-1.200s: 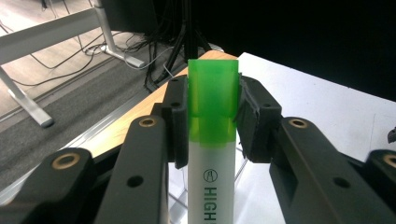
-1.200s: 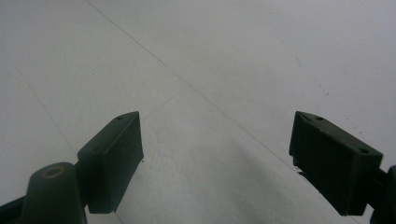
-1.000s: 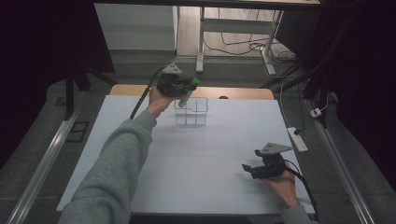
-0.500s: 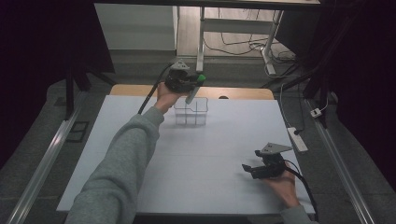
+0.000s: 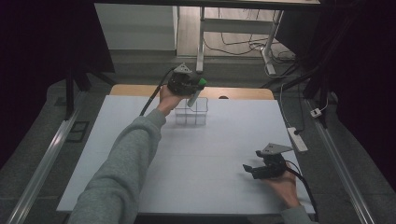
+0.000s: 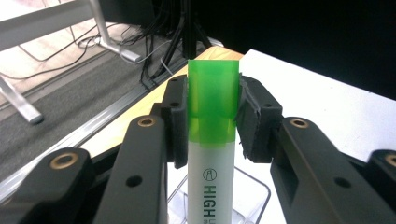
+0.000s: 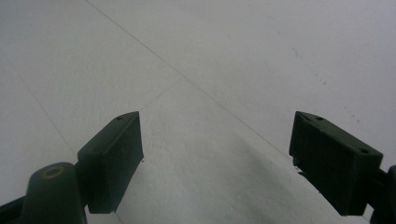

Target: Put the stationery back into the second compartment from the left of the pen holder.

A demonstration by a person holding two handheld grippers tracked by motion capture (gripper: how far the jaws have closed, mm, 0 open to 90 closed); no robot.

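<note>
Our left tool [image 5: 196,89] grips a green-capped highlighter [image 6: 213,140] just above the clear rack [image 5: 191,113] at twelve o'clock on the bench [image 5: 224,140]. Our right tool [image 5: 252,170] rests released at five o'clock.

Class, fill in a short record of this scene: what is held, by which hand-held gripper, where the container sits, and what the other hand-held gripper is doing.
held item: green-capped highlighter
held by: left hand-held gripper, pads pressed on the cap
below it: clear plastic organizer, far side of the white table
right hand-held gripper: open, nothing between its jaws, low over the table's near right
</note>
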